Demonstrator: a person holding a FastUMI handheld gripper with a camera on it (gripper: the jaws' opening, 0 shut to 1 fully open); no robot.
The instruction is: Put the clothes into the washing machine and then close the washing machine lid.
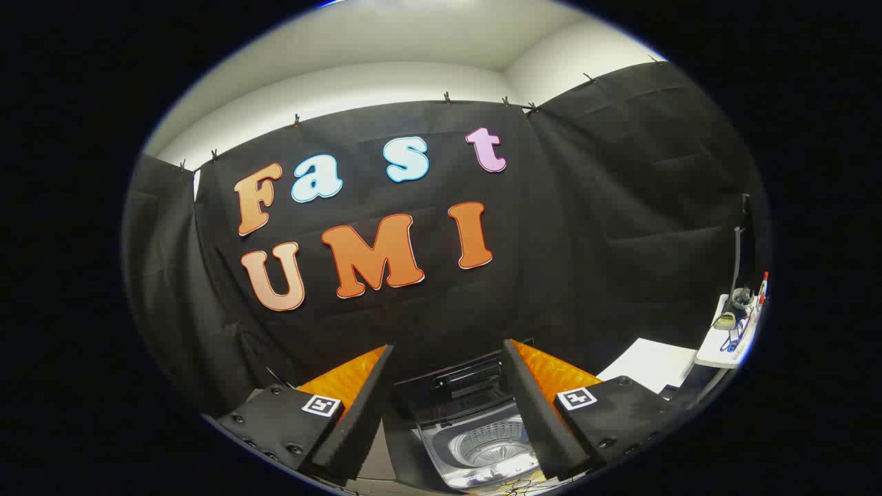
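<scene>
A: From the gripper view, what do we have between our fingers?

B: Nothing. Our gripper stands wide apart, both fingers bare, holding no cloth. The gap between them is open air.

A: And the washer?

B: We see the washer below, showing through that gap and just ahead of the fingertips. Its lid is up, tilted back toward the booth wall, and the drum lies open under it, its perforated wall and round rim in plain sight.

A: Any clothes?

B: We cannot make any out in the drum; the right finger covers part of its rim.

A: Room at the sides?

B: To the right, beyond the right finger, a white sheet lies flat, and farther right a small white shelf carries a few small items too tiny for us to name. The wall hangs close behind the lid. Left of the left finger we see only draped cloth.
</scene>
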